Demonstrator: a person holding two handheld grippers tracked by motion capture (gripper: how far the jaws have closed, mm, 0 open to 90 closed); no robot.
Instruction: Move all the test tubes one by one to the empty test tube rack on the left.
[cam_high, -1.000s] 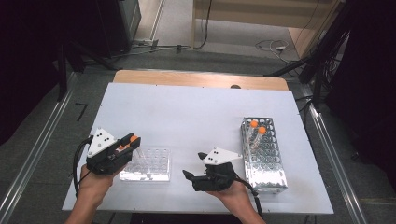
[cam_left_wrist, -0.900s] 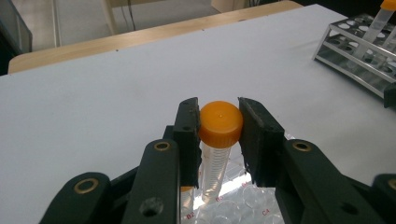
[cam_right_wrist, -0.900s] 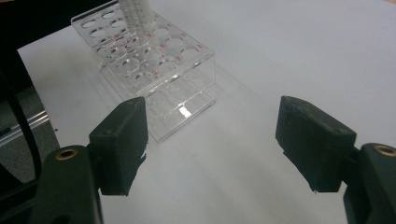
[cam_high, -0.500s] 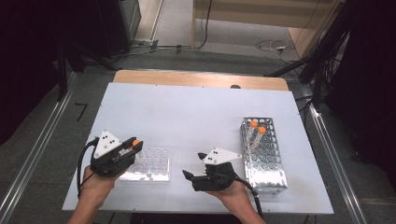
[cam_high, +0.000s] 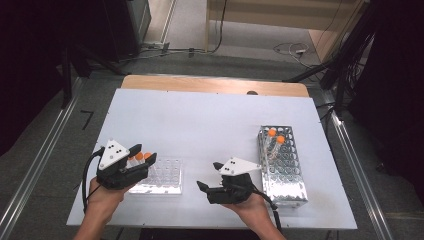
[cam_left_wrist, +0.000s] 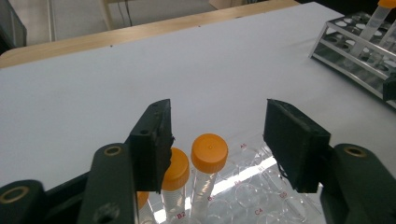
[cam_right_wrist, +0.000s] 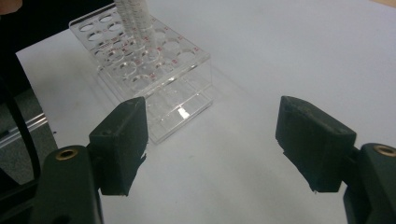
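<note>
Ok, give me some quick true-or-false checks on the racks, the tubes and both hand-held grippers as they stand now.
1. The left hand-held gripper grips a tube. False: its jaws have just been opening and stand apart around the orange-capped tubes in the clear rack.
2. The right hand-held gripper is open with nothing between its jaws. True.
3. The metal rack holds no tubes. False: two orange-capped tubes stand at its far end.
4. The clear rack lies left of the metal rack in the high view. True.
</note>
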